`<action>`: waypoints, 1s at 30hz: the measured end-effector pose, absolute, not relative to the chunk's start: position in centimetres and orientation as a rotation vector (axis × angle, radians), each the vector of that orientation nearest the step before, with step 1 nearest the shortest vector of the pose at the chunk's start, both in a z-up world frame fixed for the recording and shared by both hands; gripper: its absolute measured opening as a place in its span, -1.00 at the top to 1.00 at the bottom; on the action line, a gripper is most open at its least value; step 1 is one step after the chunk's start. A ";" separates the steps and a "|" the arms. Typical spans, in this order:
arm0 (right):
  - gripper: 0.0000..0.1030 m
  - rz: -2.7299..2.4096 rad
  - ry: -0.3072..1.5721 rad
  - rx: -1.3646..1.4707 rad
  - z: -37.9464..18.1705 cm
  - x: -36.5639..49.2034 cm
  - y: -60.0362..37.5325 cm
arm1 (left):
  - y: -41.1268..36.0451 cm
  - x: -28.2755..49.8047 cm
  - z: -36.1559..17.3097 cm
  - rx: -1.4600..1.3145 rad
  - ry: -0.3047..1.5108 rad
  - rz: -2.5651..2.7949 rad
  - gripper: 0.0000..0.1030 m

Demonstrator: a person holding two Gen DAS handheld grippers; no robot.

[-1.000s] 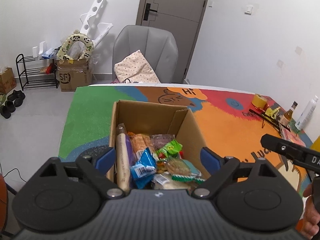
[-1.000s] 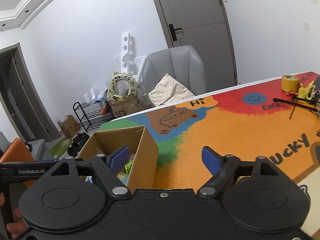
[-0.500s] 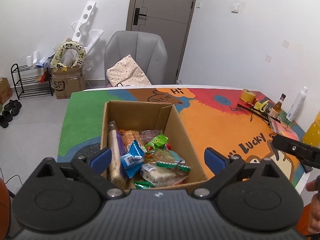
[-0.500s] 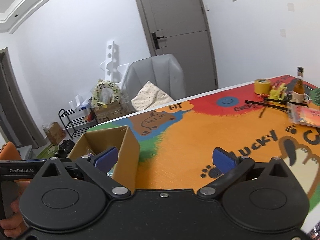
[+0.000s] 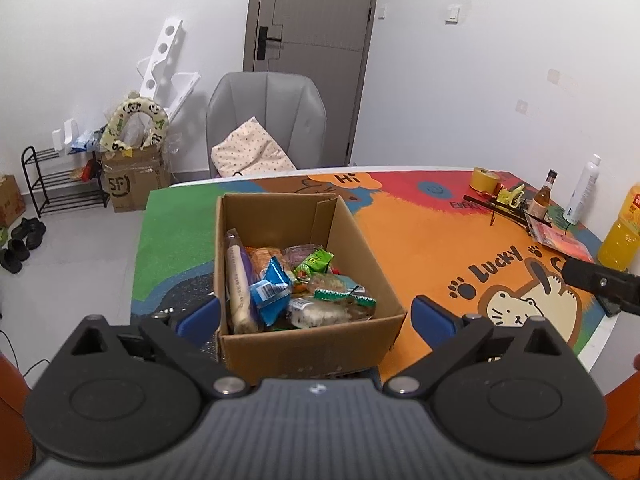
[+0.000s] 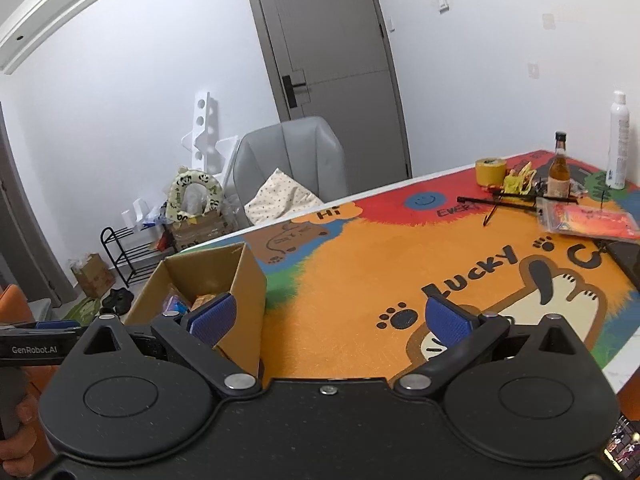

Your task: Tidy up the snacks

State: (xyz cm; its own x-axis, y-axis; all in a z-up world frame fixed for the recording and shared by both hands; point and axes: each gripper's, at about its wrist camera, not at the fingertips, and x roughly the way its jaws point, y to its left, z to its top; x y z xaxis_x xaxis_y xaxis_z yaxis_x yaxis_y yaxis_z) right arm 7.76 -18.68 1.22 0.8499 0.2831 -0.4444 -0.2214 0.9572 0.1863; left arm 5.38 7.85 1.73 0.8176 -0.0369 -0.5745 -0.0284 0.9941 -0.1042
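An open cardboard box (image 5: 304, 344) stands on the colourful table mat (image 5: 420, 248). Several wrapped snacks (image 5: 304, 292) fill it, among them a blue packet (image 5: 270, 290), a green packet (image 5: 316, 260) and a long beige-and-purple packet (image 5: 238, 280). My left gripper (image 5: 316, 318) is open just in front of the box's near wall, with nothing held. My right gripper (image 6: 330, 320) is open over bare mat, and the box (image 6: 244, 300) lies to its left. Its left pad overlaps the box's near corner in the right wrist view.
At the far right of the table stand a yellow tape roll (image 5: 485, 179), a brown bottle (image 5: 542, 200), a white spray bottle (image 5: 582, 188), an orange drink bottle (image 5: 622, 236) and a red packet (image 5: 560, 240). A grey chair (image 5: 266, 120) sits behind the table.
Both grippers have drawn back from the box, which now shows whole in the left wrist view. Both pairs of jaws have widened. The right wrist view has swung right, towards the bottles.
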 end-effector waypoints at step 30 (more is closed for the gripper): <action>-1.00 0.279 0.522 0.060 1.8 5.9 -16.5 | 7.7 3.1 2.3 -0.079 0.608 -0.006 -1.00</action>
State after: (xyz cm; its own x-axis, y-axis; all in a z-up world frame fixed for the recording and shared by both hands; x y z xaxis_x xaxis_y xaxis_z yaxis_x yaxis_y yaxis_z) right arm 5.92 -16.47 1.83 0.8298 0.2783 -0.4837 -0.2480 0.9604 0.1272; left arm 3.06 7.66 2.27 0.8208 -0.0292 -0.5704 -0.0171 0.9970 -0.0757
